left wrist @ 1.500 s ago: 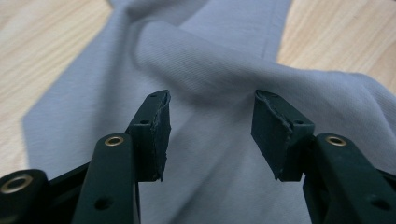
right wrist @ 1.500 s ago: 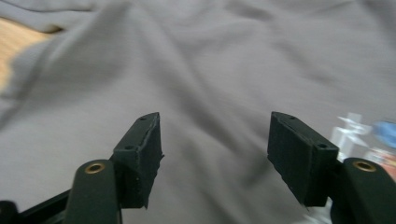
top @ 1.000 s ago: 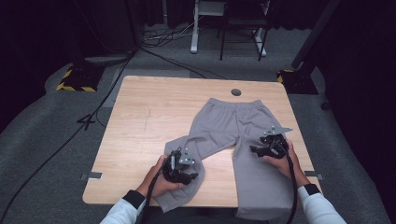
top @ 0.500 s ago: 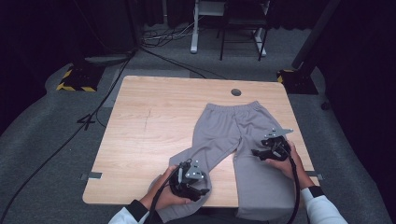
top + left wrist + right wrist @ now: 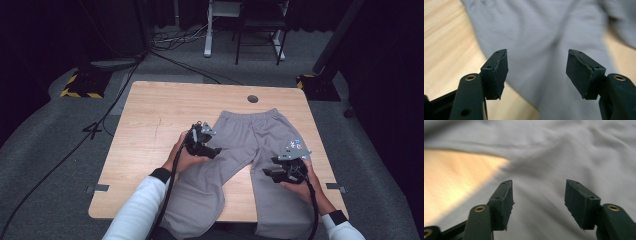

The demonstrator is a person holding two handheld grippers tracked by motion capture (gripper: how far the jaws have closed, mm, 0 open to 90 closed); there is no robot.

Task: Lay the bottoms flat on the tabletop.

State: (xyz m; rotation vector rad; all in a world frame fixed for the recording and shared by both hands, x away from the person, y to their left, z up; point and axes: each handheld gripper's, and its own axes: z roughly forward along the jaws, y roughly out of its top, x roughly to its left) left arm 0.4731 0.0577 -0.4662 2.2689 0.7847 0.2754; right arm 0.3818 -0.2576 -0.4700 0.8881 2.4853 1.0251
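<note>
The grey trousers (image 5: 250,150) lie flat on the right half of the table (image 5: 145,130), waistband toward the far edge near the round cable hole (image 5: 253,99), both legs running back toward the person and hanging over the near edge. Their long axis runs from far to near; the leg on the left of the high view slants outward, so the 2 legs spread apart with a wedge of bare wood between them.

The left gripper (image 5: 209,148) hovers at the outer edge of that slanted leg, just below the hip. Its jaws have just been opening and now stand well apart with nothing between the fingers (image 5: 499,72); the left gripper view shows only cloth beyond them. The right gripper (image 5: 273,172) sits over the other leg, its jaws have just been closing yet remain wide, and its fingers (image 5: 504,202) press on nothing, the fabric lying loose beneath.

The step in hand looks like a fresh grasp to fold or straighten the garment. To do it well, each gripper should come down on a seam or edge, pinch a single clean layer or both layers together, not a loose ridge, and close fully before lifting. Moving both hands together would likely keep the cloth from twisting.
</note>
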